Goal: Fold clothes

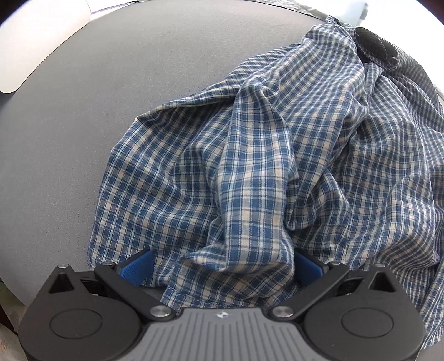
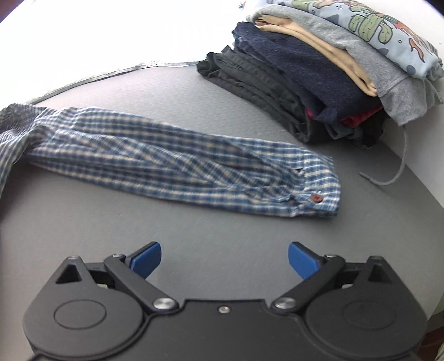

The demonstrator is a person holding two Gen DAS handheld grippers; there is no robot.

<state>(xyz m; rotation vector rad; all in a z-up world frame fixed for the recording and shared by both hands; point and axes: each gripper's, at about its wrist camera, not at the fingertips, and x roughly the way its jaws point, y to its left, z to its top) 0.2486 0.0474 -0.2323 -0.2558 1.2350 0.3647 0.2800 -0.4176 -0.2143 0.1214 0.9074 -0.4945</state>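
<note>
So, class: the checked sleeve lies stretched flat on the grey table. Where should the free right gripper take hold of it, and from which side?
Probably the cuff, the sleeve's stiffer free end with the brown button. It is the part lying closest ahead of the open right gripper, so come from above and the near edge, one of the fingers sliding under the hem against the table.

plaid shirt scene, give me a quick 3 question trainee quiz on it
1. True or false: the right hand-held gripper grips the plaid shirt's sleeve.
2. What colour is the button on the sleeve cuff?
3. The stack of folded clothes has on top: A) a red towel B) a light blue cactus-print garment C) a white sock

Key: 1 false, its jaws are open over the bare grey mat; 2 reddish brown; 3 B.
</note>
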